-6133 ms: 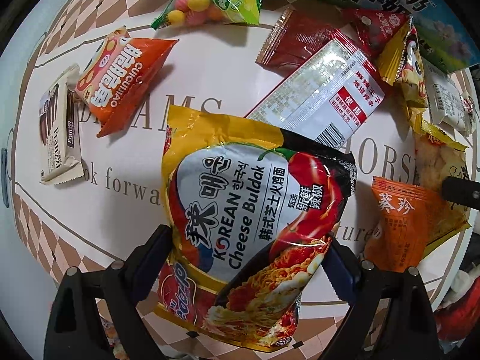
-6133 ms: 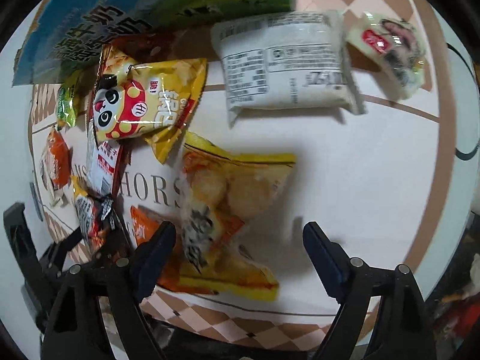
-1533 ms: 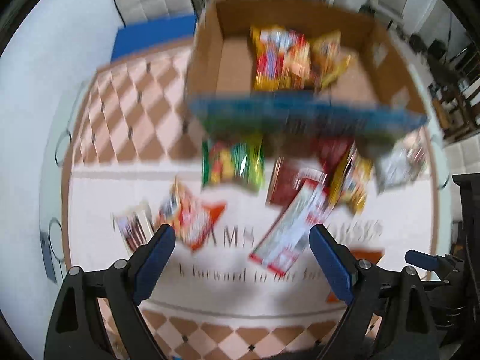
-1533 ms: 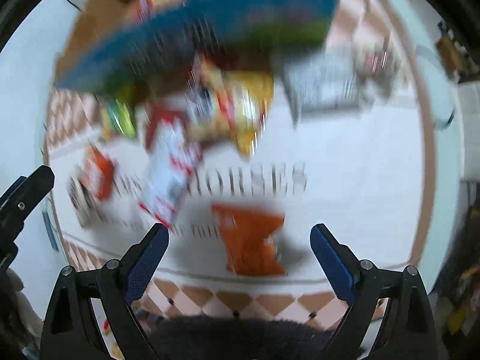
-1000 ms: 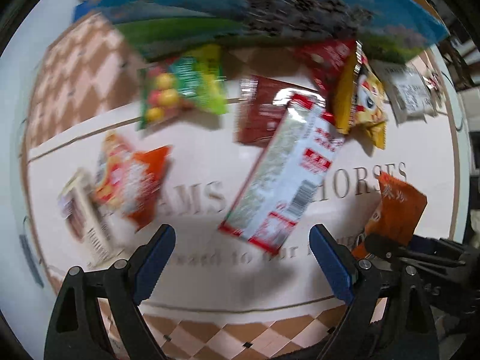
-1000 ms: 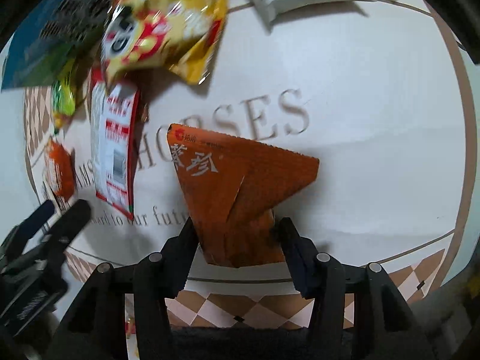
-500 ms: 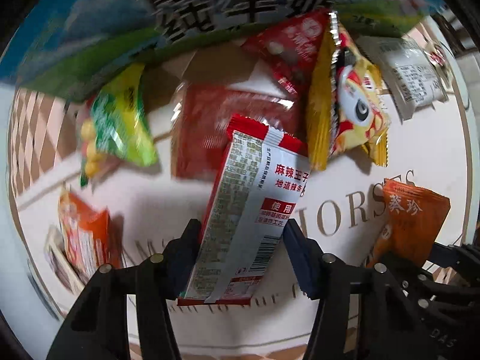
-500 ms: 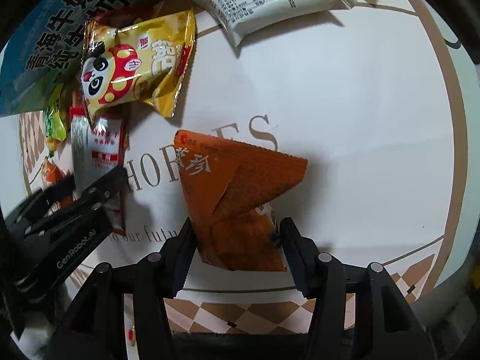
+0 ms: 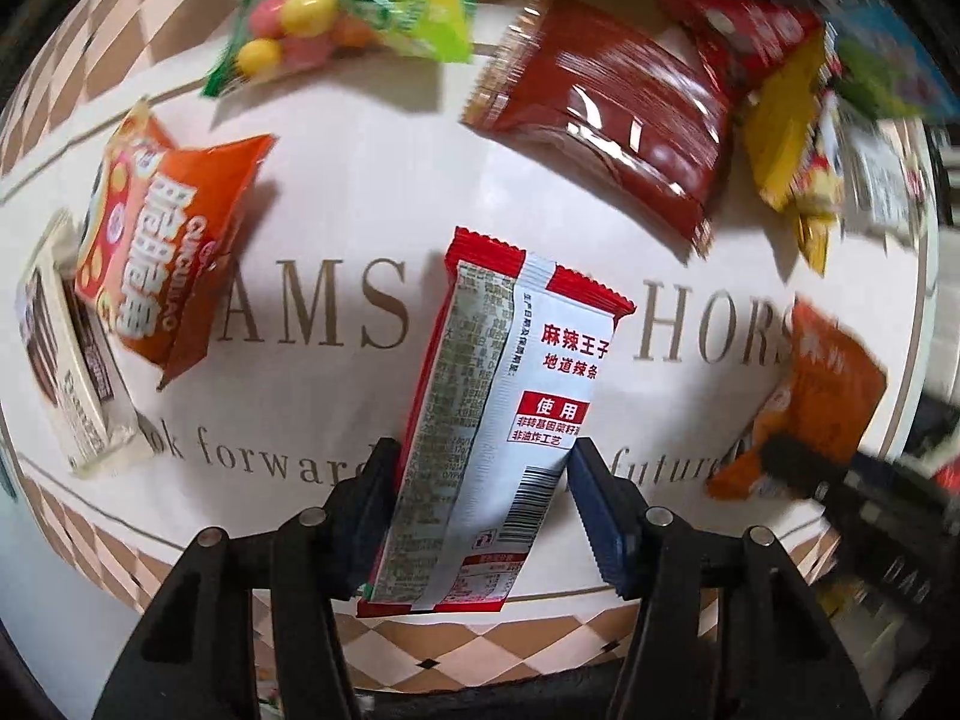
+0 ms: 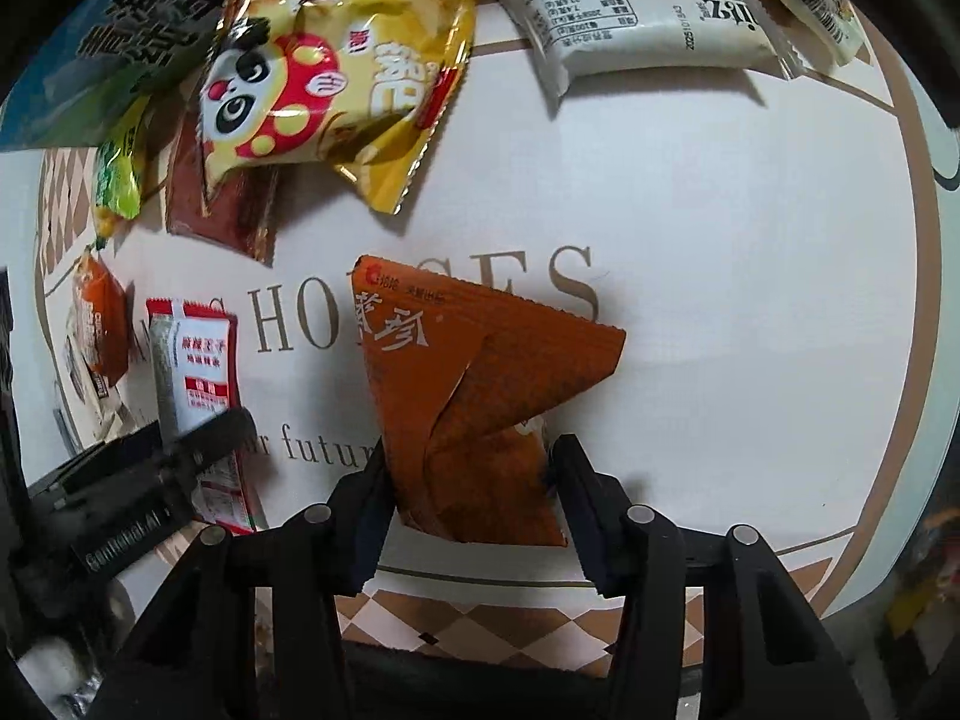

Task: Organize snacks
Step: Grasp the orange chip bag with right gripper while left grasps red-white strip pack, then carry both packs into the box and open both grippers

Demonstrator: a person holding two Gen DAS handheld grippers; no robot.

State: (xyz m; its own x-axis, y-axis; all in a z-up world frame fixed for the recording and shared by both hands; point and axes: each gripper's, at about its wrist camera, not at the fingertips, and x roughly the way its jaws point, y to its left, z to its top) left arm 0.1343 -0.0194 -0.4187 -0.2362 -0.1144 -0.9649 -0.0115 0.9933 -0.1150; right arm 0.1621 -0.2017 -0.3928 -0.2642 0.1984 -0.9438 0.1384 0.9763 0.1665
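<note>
My left gripper [image 9: 483,468] is shut on a long red-and-white spicy strip packet [image 9: 498,414], holding its near end over the white lettered mat [image 9: 372,180]. My right gripper [image 10: 468,468] is shut on a creased orange snack packet [image 10: 474,390]. The orange packet also shows at the right of the left wrist view [image 9: 822,396], and the red-and-white packet at the left of the right wrist view [image 10: 198,384]. The two grippers are side by side.
On the mat lie an orange crisp bag [image 9: 162,246], a white biscuit pack [image 9: 66,360], a green candy bag [image 9: 354,6], a dark red packet [image 9: 612,108], a yellow panda bag [image 10: 336,96] and white packs [image 10: 636,6]. A blue-green milk carton box [image 10: 120,42] stands behind.
Both grippers closed from open onto their packets about a second ago. Since half a second ago the left gripper has pulled back and swung left with the red-and-white packet; the right holds steady.
</note>
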